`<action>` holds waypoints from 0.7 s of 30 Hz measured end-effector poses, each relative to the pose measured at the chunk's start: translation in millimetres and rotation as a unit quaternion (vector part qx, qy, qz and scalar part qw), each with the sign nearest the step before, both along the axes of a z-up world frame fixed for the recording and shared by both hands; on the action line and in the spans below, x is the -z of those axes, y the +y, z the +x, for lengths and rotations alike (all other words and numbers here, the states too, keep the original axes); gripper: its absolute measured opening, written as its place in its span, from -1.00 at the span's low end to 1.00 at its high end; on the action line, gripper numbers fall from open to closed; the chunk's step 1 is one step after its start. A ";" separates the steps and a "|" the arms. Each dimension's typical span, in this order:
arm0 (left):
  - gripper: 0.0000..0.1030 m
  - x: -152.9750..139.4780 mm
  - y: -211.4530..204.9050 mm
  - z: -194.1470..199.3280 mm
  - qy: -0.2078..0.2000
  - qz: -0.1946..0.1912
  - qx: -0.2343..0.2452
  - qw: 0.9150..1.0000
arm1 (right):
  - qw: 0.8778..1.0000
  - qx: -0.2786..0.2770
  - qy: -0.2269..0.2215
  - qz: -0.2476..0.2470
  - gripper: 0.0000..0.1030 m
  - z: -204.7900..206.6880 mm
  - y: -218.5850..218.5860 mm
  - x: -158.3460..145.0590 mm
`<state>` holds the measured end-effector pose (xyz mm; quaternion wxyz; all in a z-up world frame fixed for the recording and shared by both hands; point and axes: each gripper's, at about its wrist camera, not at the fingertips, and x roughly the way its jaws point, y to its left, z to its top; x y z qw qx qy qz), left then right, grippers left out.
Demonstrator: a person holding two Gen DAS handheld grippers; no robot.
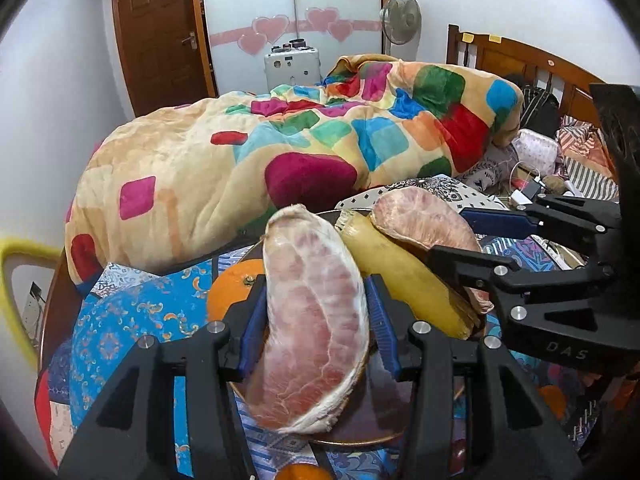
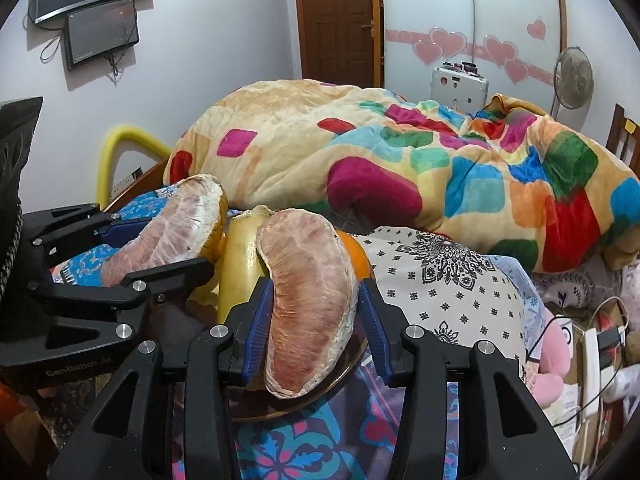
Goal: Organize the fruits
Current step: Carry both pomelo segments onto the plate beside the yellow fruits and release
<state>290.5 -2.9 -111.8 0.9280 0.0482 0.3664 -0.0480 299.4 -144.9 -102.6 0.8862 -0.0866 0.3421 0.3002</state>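
My left gripper (image 1: 316,312) is shut on a pink pomelo segment (image 1: 312,320), held over a dark round plate (image 1: 360,428). My right gripper (image 2: 312,316) is shut on a second pomelo segment (image 2: 312,300) over the same plate (image 2: 344,376). Each gripper shows in the other's view: the right one (image 1: 460,236) holds its segment (image 1: 420,216), and the left one (image 2: 156,244) holds its segment (image 2: 172,228). A yellow banana (image 1: 400,276) lies on the plate between the segments, also visible in the right wrist view (image 2: 240,264). An orange (image 1: 236,288) sits behind, on the plate's left.
A bed with patterned sheets (image 1: 132,320) carries the plate. A thick colourful blanket (image 1: 248,152) is piled behind. Another orange (image 1: 300,472) lies at the near edge and one more (image 1: 554,400) at right. Cables and a power strip (image 2: 596,356) lie at the right. The wooden headboard (image 1: 516,60) stands far right.
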 end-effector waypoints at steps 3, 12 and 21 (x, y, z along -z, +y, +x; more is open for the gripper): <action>-0.04 -0.7 1.8 -1.1 -0.004 0.001 -0.006 1.000 | 1.000 0.001 -0.001 -0.002 -0.19 -0.3 0.5 0.1; 0.00 -7.6 4.6 -10.2 -0.013 -0.002 -0.003 1.000 | 1.000 0.004 0.012 0.006 -0.09 1.8 -3.2 -0.2; 0.04 -20.3 6.7 -36.7 -0.021 -0.010 -0.005 1.000 | 1.000 0.009 -0.002 0.004 -0.08 -18.8 -9.1 -12.5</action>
